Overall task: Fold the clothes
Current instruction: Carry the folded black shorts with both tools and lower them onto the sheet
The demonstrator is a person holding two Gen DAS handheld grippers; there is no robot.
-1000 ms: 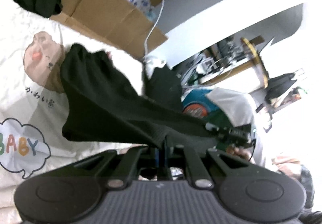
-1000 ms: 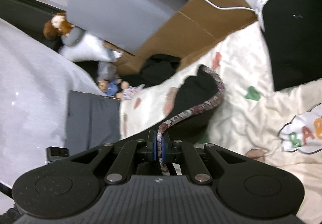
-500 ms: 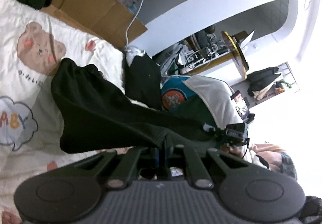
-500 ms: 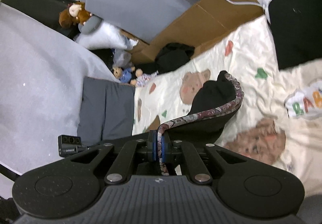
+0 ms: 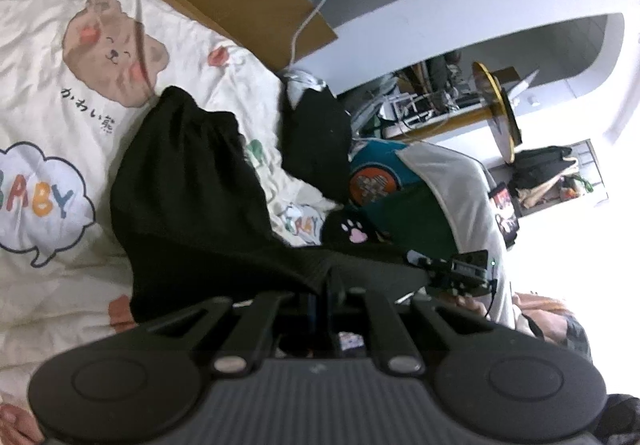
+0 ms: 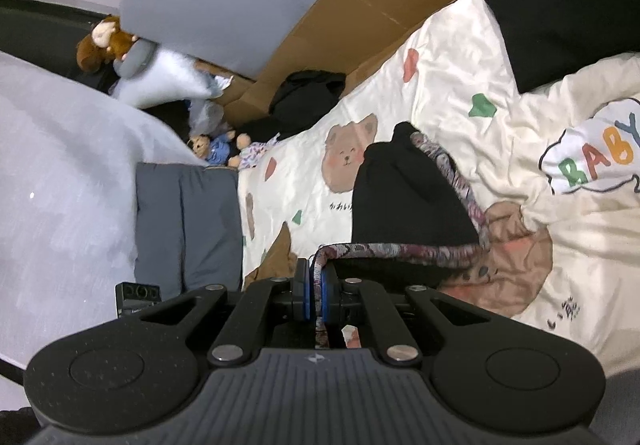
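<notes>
Black garment [image 5: 188,181] lowered closer onto quilt [image 5: 48,93], left gripper [image 5: 325,295] and right gripper [image 6: 315,295] still clamping its edges.

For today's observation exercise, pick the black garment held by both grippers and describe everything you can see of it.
The black garment is soft, dark, knit-looking cloth with a ribbed band and a patterned maroon-grey trim along one edge. Both grippers are shut on it: the left gripper pinches the ribbed band, the right gripper clamps the trim. It hangs stretched between them, its far end sagging toward the cream bear-print blanket; whether it touches there is unclear.
</notes>
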